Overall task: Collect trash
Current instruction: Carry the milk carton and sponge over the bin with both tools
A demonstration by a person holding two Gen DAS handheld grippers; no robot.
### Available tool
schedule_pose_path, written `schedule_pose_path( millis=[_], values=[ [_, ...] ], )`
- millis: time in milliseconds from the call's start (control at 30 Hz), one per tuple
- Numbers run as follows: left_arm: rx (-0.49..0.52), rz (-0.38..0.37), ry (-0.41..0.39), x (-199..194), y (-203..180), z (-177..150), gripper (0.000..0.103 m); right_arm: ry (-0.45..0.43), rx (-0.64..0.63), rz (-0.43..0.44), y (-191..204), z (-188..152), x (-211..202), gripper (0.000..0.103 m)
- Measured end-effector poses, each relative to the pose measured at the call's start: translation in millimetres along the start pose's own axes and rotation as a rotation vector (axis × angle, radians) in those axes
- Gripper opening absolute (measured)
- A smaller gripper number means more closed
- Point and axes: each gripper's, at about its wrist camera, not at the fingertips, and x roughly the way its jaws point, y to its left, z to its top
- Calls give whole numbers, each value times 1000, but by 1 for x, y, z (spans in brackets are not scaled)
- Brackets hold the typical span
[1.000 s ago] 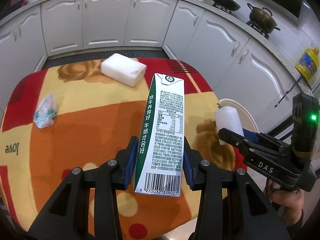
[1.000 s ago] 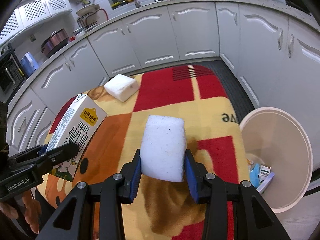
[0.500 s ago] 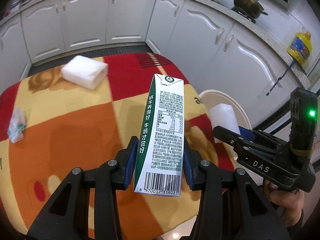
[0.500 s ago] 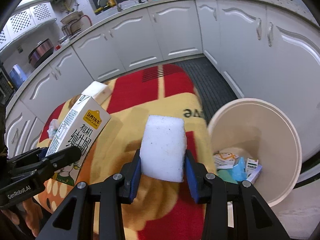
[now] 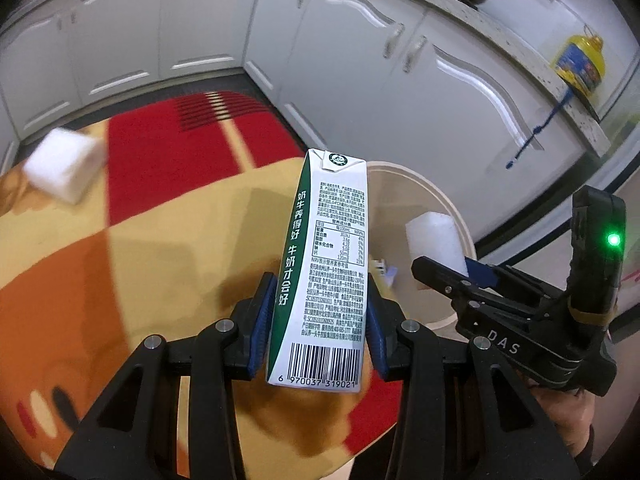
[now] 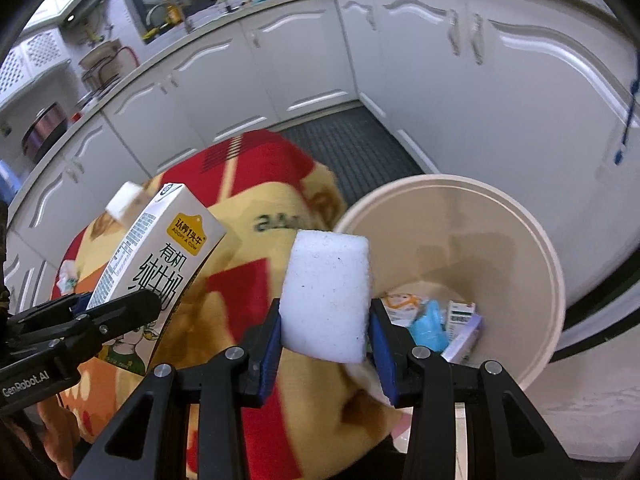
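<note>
My left gripper point(image 5: 322, 320) is shut on a white and green milk carton point(image 5: 324, 264) and holds it upright above the table's right end; the carton also shows in the right wrist view point(image 6: 160, 268). My right gripper point(image 6: 324, 332) is shut on a white foam block point(image 6: 326, 292) and holds it at the rim of a cream trash bin point(image 6: 516, 216). The block point(image 5: 434, 236) and the bin point(image 5: 404, 176) also show in the left wrist view. The bin holds several bits of packaging point(image 6: 432, 320).
A red, orange and yellow cloth covers the table point(image 5: 120, 248). A second white foam block point(image 5: 60, 164) lies at its far left. A crumpled wrapper point(image 6: 66, 278) lies on the cloth. White kitchen cabinets point(image 6: 440, 60) stand close behind the bin.
Both grippers have moved right, towards the bin, each with its load. The foam block has gone from over the table to the bin's rim. The carton now stands in front of the bin.
</note>
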Motion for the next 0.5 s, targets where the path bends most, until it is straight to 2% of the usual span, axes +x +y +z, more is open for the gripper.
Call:
schedule_pose_path(
  millis=[200, 367, 500],
  values=[
    [35, -44, 43, 29, -28, 12, 39, 13, 50, -46, -34, -2, 2, 39],
    [25, -91, 88, 52, -41, 21, 39, 33, 82, -82, -60, -4, 7, 39],
    [34, -88, 103, 65, -48, 26, 38, 50, 112, -100, -77, -6, 15, 39]
  ],
)
